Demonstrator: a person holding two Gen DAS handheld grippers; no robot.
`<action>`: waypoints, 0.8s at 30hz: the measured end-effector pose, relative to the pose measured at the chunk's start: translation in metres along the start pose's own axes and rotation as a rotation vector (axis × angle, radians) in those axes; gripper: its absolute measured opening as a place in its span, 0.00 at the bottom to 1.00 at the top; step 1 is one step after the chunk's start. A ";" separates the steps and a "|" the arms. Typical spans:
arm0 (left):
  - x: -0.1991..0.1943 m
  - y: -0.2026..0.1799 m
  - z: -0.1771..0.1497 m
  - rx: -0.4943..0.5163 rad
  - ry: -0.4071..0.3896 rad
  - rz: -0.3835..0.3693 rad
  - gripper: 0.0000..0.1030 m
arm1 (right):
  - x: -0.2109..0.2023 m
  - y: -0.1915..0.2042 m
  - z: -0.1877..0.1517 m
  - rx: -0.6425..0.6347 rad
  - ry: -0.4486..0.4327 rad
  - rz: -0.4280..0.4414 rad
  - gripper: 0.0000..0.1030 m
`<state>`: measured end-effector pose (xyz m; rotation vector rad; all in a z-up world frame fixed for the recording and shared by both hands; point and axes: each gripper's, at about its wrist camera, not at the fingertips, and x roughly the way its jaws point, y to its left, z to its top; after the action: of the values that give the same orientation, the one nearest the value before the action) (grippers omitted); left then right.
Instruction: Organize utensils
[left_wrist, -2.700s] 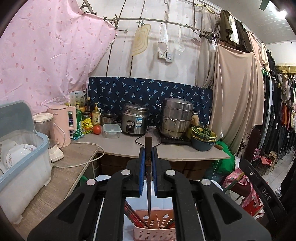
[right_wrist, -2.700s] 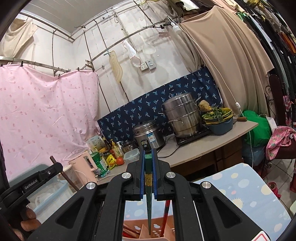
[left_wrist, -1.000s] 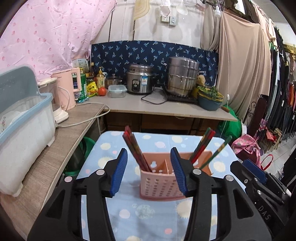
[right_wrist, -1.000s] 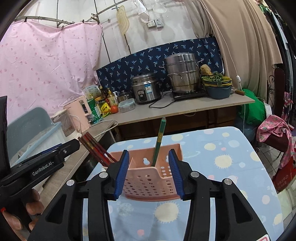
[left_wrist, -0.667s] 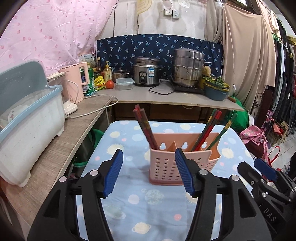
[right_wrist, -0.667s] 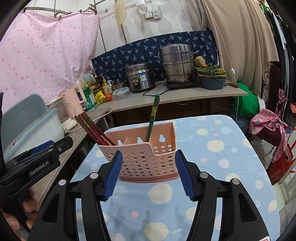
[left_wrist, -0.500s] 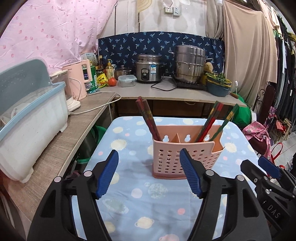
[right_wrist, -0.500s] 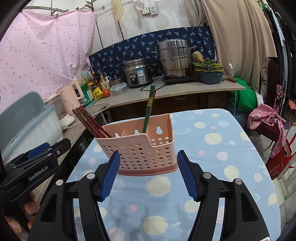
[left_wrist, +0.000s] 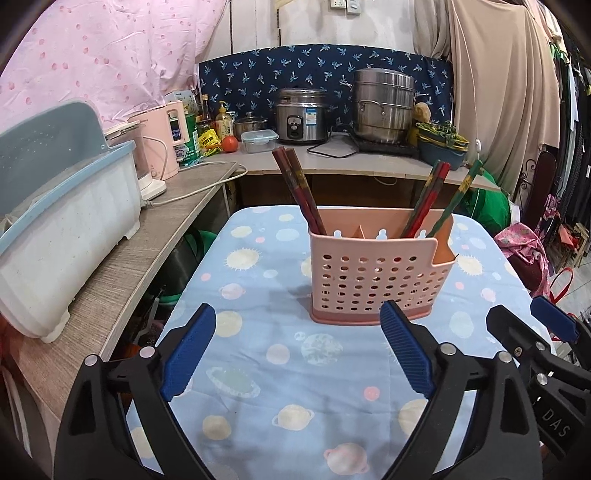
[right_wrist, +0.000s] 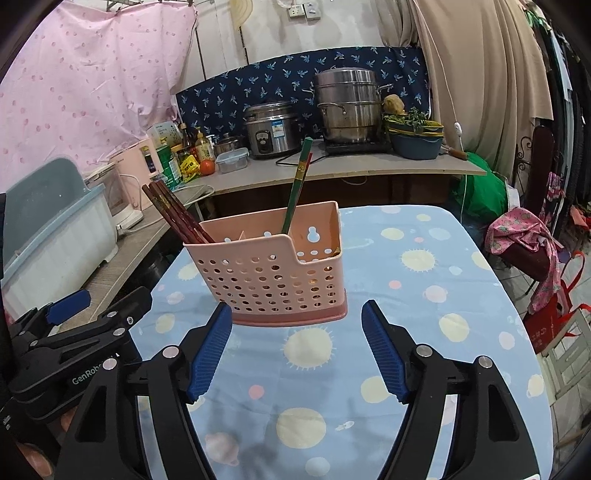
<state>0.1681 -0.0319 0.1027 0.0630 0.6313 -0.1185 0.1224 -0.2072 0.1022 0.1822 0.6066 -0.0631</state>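
A pink perforated utensil holder (left_wrist: 376, 273) (right_wrist: 273, 273) stands on the blue planet-print tablecloth (left_wrist: 295, 369). Dark red chopsticks (left_wrist: 295, 188) (right_wrist: 173, 214) lean out of its left compartment. Red chopsticks (left_wrist: 428, 195) and a green one (left_wrist: 458, 192) (right_wrist: 297, 184) lean out of the right compartment. My left gripper (left_wrist: 297, 328) hovers in front of the holder, jaws opening wide, nothing between them. My right gripper (right_wrist: 295, 325) sits just before the holder's base, jaws also opening and empty. Each gripper shows at the edge of the other's view.
A wooden counter (left_wrist: 122, 280) runs along the left with a blue-and-white dish drainer (left_wrist: 59, 229), a pink kettle (left_wrist: 162, 140), bottles, a rice cooker (left_wrist: 301, 116) and a steel steamer pot (left_wrist: 384, 107). A chair with pink cloth (right_wrist: 524, 240) stands right of the table.
Both grippers let go of the chopsticks they held, which now stand in the holder. Both have drawn back and sunk toward the tablecloth, their jaws spreading wider.
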 end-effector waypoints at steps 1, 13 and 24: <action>0.000 0.000 -0.002 0.000 0.004 0.002 0.86 | 0.000 0.001 -0.001 -0.001 0.002 -0.002 0.70; 0.005 0.003 -0.017 -0.011 0.050 0.031 0.90 | 0.002 0.005 -0.012 -0.011 0.019 -0.043 0.82; 0.012 0.006 -0.025 -0.008 0.071 0.056 0.93 | 0.008 0.005 -0.019 -0.015 0.040 -0.090 0.91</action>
<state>0.1636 -0.0242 0.0757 0.0778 0.7002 -0.0600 0.1187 -0.1985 0.0827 0.1416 0.6552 -0.1417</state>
